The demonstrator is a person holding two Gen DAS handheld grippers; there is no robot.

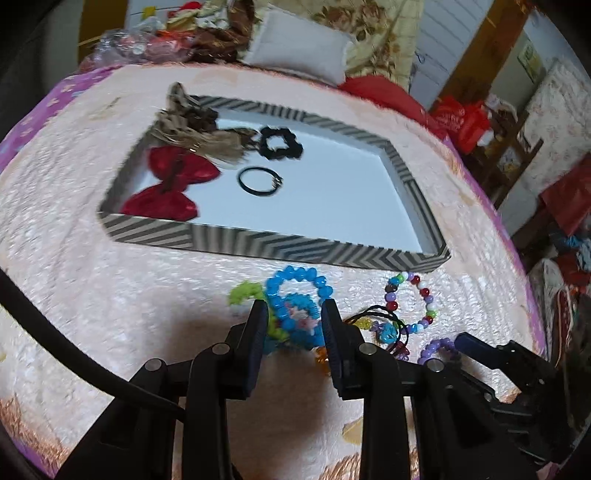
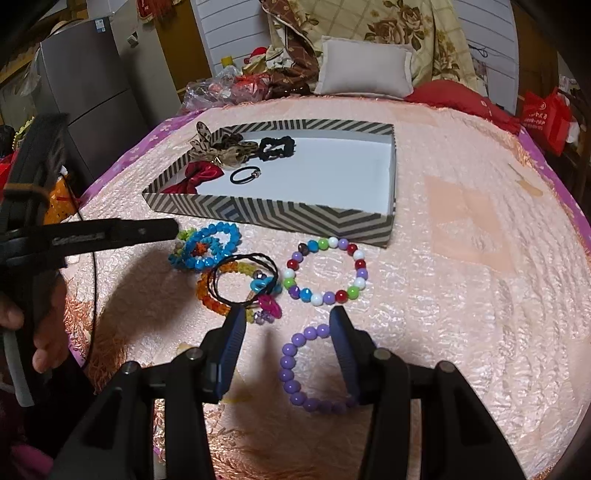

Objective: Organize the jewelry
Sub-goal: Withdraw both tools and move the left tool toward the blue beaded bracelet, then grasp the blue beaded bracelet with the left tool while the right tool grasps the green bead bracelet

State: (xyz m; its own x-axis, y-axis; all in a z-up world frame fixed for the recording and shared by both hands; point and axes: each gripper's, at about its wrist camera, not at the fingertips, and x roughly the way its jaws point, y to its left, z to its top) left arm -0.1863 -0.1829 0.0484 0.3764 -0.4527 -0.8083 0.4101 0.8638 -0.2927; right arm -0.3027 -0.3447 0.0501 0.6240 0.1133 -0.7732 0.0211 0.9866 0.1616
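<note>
A striped shallow box (image 1: 258, 245) (image 2: 280, 216) on the pink bedspread holds a red bow (image 1: 173, 181), a brown bow (image 1: 192, 129), a black scrunchie (image 1: 280, 142) and a black hair tie (image 1: 258, 181). In front of it lie a blue bead bracelet (image 1: 295, 295) (image 2: 210, 247), a multicolour bead bracelet (image 1: 413, 302) (image 2: 325, 271), an orange bead bracelet with black ties (image 2: 240, 284) and a purple bead bracelet (image 2: 303, 369). My left gripper (image 1: 294, 312) is open with the blue bracelet between its fingers. My right gripper (image 2: 286, 323) is open over the purple bracelet.
A white pillow (image 2: 364, 68), a floral quilt (image 2: 406, 22) and a heap of clothes and bags (image 2: 251, 81) lie at the far end of the bed. A grey fridge (image 2: 88, 92) stands to the left. Red bags (image 2: 543, 118) sit on the right.
</note>
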